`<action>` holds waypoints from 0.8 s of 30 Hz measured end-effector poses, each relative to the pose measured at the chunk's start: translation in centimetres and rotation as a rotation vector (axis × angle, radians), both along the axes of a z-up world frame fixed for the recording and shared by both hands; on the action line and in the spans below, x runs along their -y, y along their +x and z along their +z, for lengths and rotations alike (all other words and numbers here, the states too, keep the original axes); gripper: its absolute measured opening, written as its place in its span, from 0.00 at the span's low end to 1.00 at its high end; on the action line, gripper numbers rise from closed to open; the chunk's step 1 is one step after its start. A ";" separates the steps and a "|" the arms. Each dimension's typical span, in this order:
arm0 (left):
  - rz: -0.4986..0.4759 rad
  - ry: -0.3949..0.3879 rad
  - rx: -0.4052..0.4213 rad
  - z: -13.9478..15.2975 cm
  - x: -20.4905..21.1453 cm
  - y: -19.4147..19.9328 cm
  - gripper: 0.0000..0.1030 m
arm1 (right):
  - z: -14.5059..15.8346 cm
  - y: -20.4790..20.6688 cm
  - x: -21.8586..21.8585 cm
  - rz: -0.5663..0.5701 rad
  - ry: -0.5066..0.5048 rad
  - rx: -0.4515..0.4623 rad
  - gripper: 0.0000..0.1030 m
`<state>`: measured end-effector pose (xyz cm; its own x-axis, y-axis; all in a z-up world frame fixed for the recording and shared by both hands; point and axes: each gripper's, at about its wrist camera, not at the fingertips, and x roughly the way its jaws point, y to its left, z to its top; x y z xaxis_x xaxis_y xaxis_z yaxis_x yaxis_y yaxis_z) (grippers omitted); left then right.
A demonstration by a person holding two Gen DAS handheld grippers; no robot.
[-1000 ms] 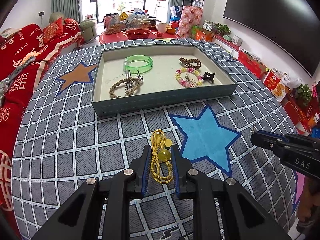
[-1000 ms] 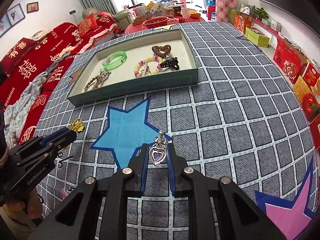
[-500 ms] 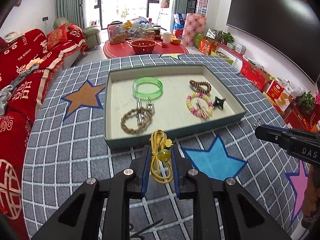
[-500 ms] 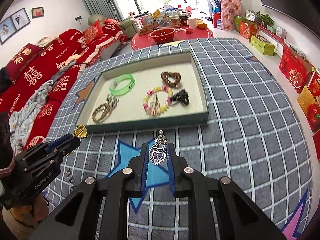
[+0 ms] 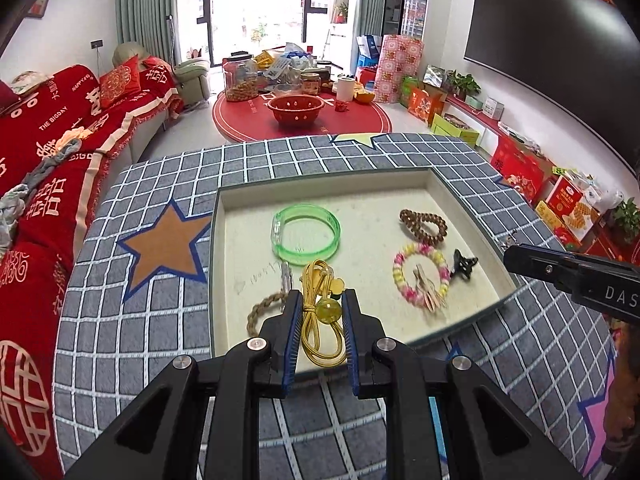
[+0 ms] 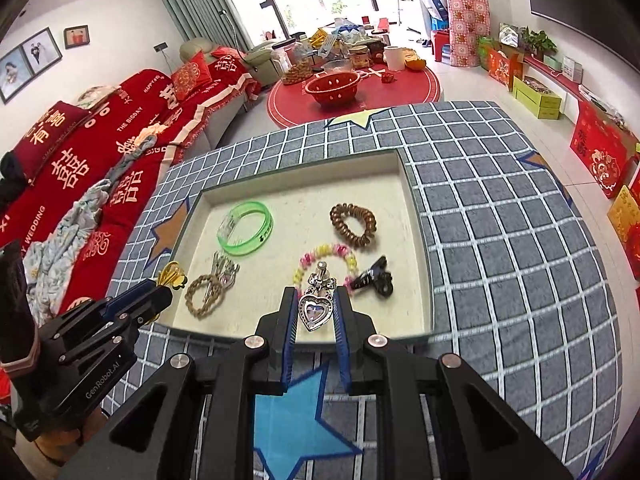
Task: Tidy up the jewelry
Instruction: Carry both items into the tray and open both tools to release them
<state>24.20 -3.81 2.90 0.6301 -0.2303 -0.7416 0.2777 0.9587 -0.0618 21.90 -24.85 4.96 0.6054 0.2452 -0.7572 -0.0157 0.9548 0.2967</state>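
Note:
My left gripper point(image 5: 320, 300) is shut on a yellow cord bracelet point(image 5: 320, 320) with a yellow bead, held above the near edge of the tray point(image 5: 472, 196). My right gripper point(image 6: 316, 300) is shut on a silver heart pendant point(image 6: 316, 310), also over the tray's near edge point(image 6: 418, 216). In the tray lie a green bangle point(image 5: 308, 234), a brown coil band point(image 5: 424, 227), a pink-yellow bead bracelet point(image 5: 420, 276), a black hair clip point(image 5: 464, 263) and a braided brown bracelet point(image 6: 202, 294) with a metal charm. The left gripper shows in the right wrist view point(image 6: 160, 294), the right one in the left wrist view point(image 5: 516, 258).
The tray sits on a grey checked cloth with stars point(image 5: 164, 244) over a table. A red sofa point(image 5: 48, 152) is at the left. A red round table with a red bowl point(image 5: 295, 109) stands beyond. Boxes line the right wall point(image 6: 600, 152).
Both grippers have lifted and moved forward from the cloth near the blue star to over the tray's near edge, each still holding its piece.

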 end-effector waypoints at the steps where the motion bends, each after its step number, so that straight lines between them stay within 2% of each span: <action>1: 0.006 0.002 0.000 -0.1 0.2 0.6 0.32 | 0.0 0.5 0.2 -0.003 0.004 -0.001 0.19; 14: 0.040 0.019 -0.036 -2.2 2.0 5.2 0.32 | -1.8 5.3 0.3 0.009 0.017 -0.035 0.19; 24: 0.040 0.065 -0.060 -4.4 3.2 6.3 0.32 | -4.5 7.2 0.2 0.011 0.013 -0.081 0.19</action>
<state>30.50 -6.99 -1.46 0.5915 -0.1562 -0.7910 0.2369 0.9714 -0.0147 29.10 -25.03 0.44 0.5398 0.2615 -0.8001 -0.0016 0.9508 0.3097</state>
